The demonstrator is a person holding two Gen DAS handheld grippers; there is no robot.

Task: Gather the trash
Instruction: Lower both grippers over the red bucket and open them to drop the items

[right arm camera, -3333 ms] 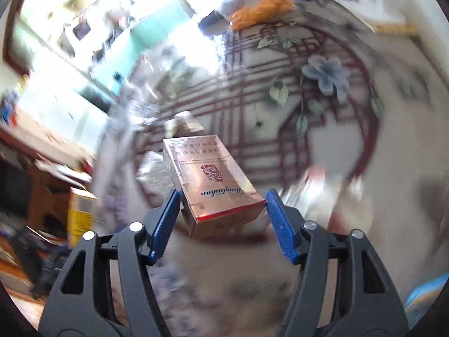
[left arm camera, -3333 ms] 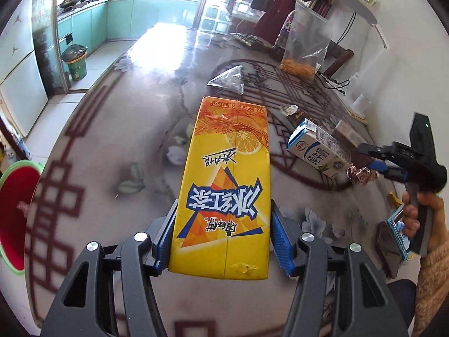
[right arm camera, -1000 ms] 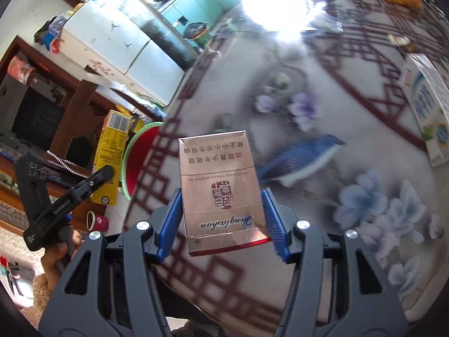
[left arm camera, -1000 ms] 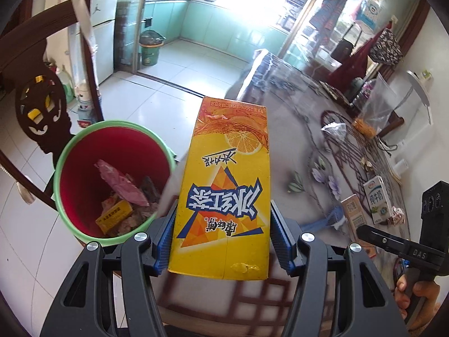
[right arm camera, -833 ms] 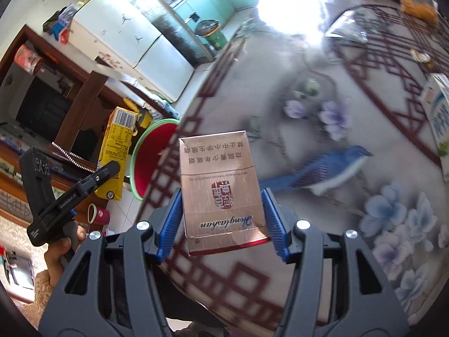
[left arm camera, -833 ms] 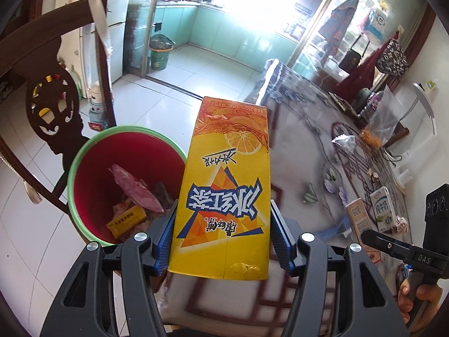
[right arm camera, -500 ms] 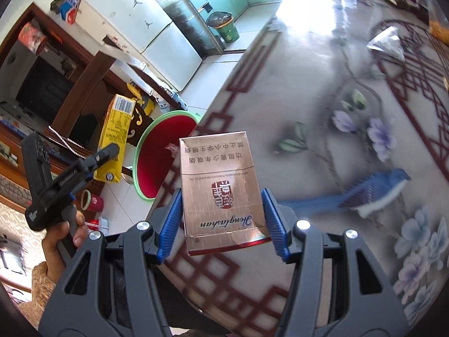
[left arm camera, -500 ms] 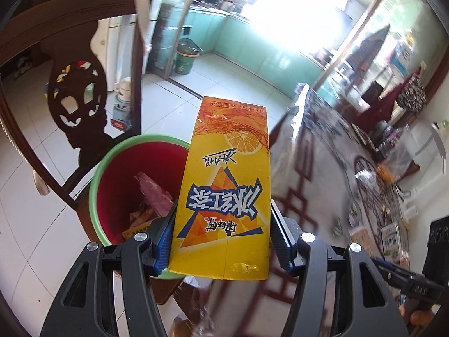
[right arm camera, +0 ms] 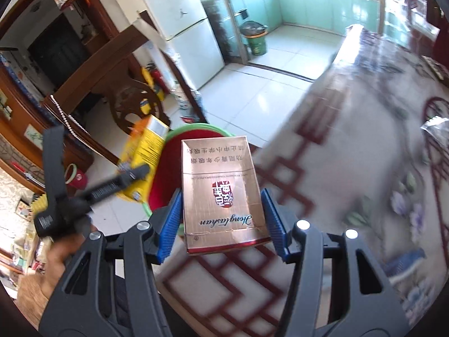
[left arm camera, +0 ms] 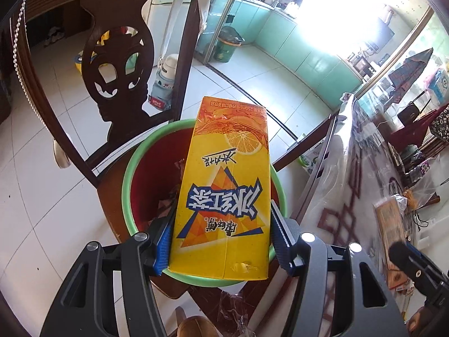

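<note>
Yellow and bright, the drink carton (left arm camera: 224, 196) was pinched between the two blue pads of the left claw (left arm camera: 221, 238). The carton hung right over the red bin (left arm camera: 146, 177), which had a green rim. Some scraps of trash lay down inside the bin, but they were too dark to tell apart. The bin sat on a dark wooden chair (left arm camera: 112, 64), in front of the chair's carved back.

The right claw (right arm camera: 221, 221) was pinching a shiny brown cigarette box (right arm camera: 221, 193) between its blue pads. This box was held above the edge of the tabletop (right arm camera: 350, 168), just beside the bin (right arm camera: 165, 165). From the right wrist camera, the left claw (right arm camera: 134, 177) and its carton (right arm camera: 146, 143) could be seen at the far side of the bin, with the person's hand (right arm camera: 61, 250) around the black handle.

The tabletop had red line patterns and painted flowers on it. A tall white fridge (right arm camera: 182, 28) stood behind the bin, and a small green trash can (right arm camera: 255, 39) stood farther back on the white tile floor (right arm camera: 266, 90).
</note>
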